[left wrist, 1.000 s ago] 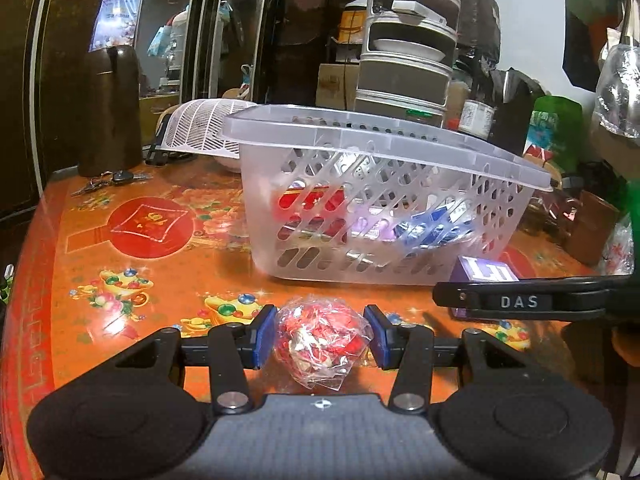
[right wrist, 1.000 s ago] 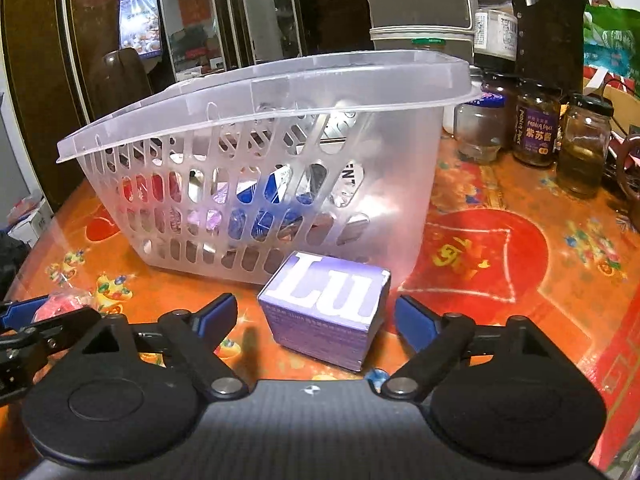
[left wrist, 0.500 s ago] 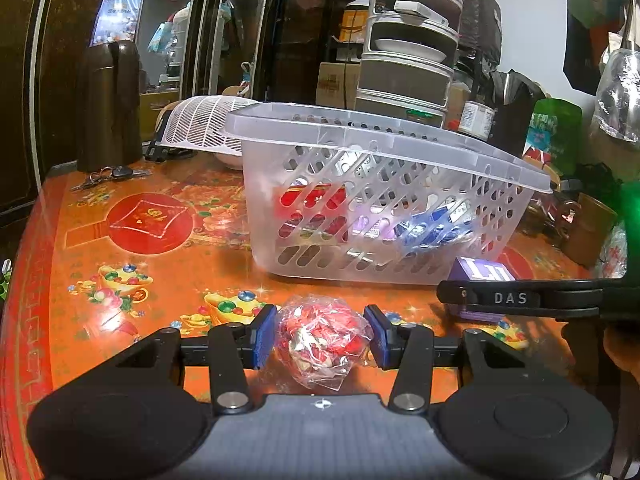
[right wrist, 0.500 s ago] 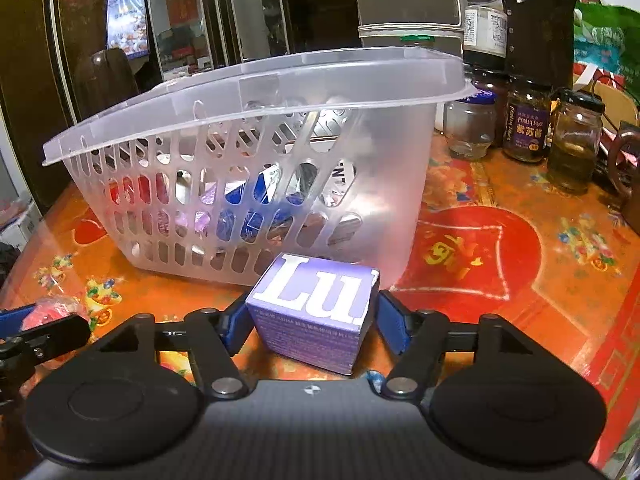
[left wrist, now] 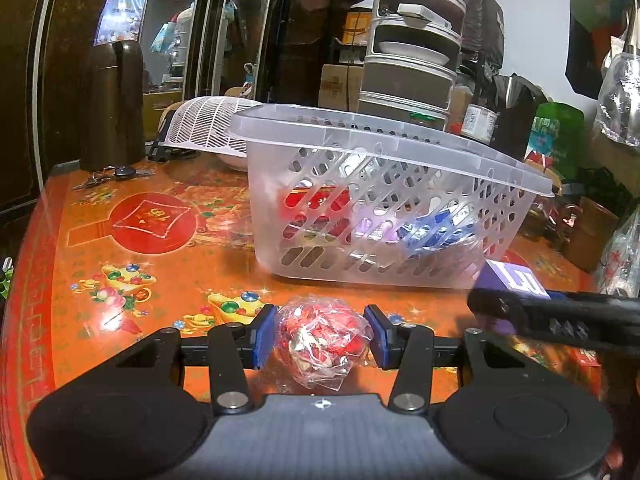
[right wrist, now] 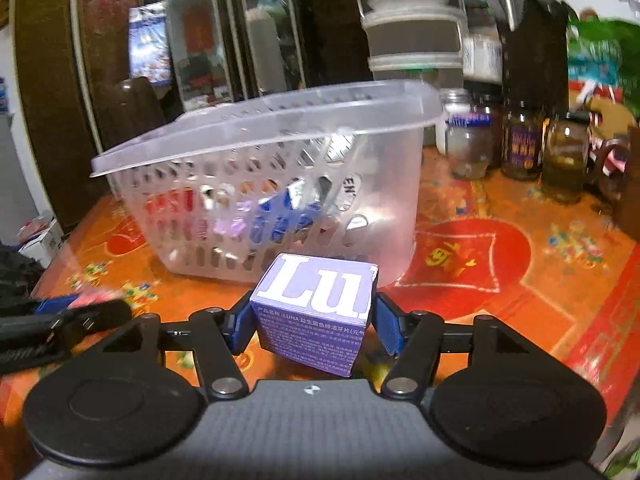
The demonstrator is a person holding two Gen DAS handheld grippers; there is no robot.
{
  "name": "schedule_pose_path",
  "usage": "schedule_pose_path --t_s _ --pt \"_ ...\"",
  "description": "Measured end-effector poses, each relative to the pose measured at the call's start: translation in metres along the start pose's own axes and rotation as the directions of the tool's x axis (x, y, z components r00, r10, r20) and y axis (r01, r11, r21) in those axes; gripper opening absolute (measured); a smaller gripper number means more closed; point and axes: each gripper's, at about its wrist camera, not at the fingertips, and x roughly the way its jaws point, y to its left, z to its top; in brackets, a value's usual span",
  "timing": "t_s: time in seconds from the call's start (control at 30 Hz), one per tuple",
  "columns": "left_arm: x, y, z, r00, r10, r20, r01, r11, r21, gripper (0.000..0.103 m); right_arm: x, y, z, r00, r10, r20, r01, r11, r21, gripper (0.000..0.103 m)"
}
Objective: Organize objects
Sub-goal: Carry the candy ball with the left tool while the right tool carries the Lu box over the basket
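Purple box | clamped, right fingers | candy bag | clamped, left fingers

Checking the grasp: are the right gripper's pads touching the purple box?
Touching. The right wrist view shows both blue pads pressed against the purple box's sides, no gap.

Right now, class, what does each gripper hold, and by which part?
Left gripper: clear crinkly bag of red sweets, by its sides. Right gripper: purple cardboard box, by its side faces.
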Motion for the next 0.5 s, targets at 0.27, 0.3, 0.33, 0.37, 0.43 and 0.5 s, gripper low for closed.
schedule_pose_path --t_s 0.27,0.3,0.33,0.37,0.43,0.5 --pt "-0.015 -0.007 0.001 0.995 -0.062 0.076 0.059 0.998 0.037 0.051 -0.046 0.002 -0.007 0.989 0.125 0.077 -0.124 0.992 -0.019 0.064" --pt "-0.016 -0.007 0.003 0.994 -0.071 0.081 0.068 0.997 0.035 0.051 -0.050 0.003 -0.004 0.988 0.133 0.084 -0.131 0.991 -0.029 0.064" --pt "-0.019 -0.006 0.005 0.993 -0.078 0.084 0.077 0.997 0.024 0.051 -0.056 0.004 0.000 0.986 0.139 0.095 -0.135 0.990 -0.040 0.064" --pt "-0.023 -0.005 0.008 0.992 -0.093 0.084 0.093 0.996 0.012 0.051 -0.061 0.005 0.004 0.984 0.141 0.105 -0.137 0.989 -0.050 0.064" --pt "-0.036 -0.008 0.020 0.989 -0.117 0.089 0.114 0.993 0.040 0.051 -0.072 0.005 0.016 0.981 0.153 0.122 -0.146 0.987 -0.067 0.064" --pt "-0.052 -0.010 0.038 0.988 -0.111 0.103 0.104 0.992 0.070 0.051 -0.082 0.003 0.033 0.976 0.166 0.138 -0.156 0.984 -0.081 0.064"
